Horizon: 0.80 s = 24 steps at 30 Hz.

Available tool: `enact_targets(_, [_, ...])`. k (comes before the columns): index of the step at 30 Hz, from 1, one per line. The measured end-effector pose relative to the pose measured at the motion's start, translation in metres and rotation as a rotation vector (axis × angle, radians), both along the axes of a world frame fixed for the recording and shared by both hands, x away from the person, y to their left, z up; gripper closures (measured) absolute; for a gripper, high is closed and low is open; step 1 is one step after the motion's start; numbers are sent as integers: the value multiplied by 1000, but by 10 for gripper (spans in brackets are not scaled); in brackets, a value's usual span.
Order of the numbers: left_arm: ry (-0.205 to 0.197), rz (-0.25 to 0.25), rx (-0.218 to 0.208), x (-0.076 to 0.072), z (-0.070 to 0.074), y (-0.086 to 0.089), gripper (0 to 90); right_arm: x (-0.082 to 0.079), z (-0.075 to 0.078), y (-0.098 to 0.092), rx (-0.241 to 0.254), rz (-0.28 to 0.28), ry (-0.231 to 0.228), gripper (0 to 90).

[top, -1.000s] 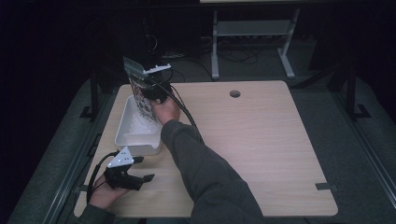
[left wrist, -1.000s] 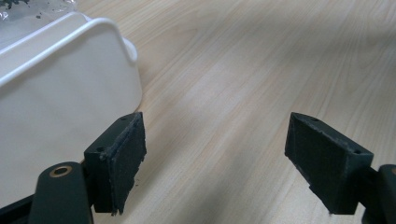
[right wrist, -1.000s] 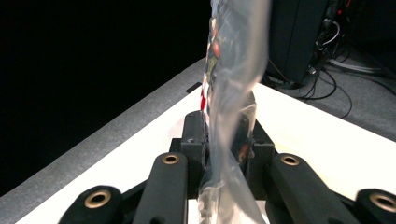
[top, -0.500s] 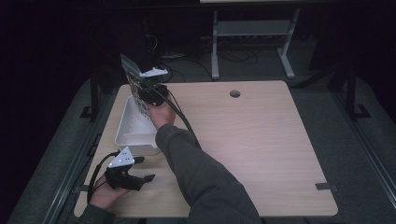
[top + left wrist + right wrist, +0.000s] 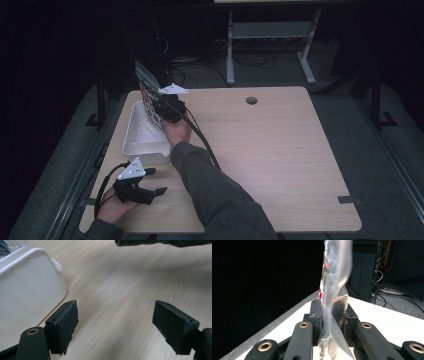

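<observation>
right tongs (image 5: 159, 107): clenched on a clear plastic packet (image 5: 148, 96), held upright over the white tub (image 5: 135, 134); since a second ago it has sunk slightly toward the tub, likely being lowered in. left tongs (image 5: 152, 191): released, resting near the tub. surface: pale wooden table (image 5: 280, 150). room: dark, metal rack (image 5: 270, 35) behind.
</observation>
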<state>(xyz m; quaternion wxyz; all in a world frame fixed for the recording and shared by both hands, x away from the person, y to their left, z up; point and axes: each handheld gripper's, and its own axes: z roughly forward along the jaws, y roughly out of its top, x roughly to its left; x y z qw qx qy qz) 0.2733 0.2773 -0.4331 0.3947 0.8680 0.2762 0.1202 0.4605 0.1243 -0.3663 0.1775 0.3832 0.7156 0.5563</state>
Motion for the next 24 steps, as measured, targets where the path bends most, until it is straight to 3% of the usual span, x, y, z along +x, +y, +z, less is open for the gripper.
enact_targets(7, [1,-1,6,0,-1,-2,199,1,2,-11,-44,57,21,641])
enact_targets(10, [2,-5,12,0,-1,-2,199,4,2,-17,-57,76,45,497])
enact_targets(11, [2,-5,12,0,-1,-2,199,4,2,-17,-57,76,45,497])
enact_targets(13, [3,-5,12,0,-1,-3,199,6,2,-25,-45,99,77,440])
enact_targets(18, [2,-10,14,-1,-1,-4,198,6,5,-36,-29,134,90,381])
enact_targets(24, [0,-13,11,-1,-1,-4,198,2,11,-55,11,214,114,325])
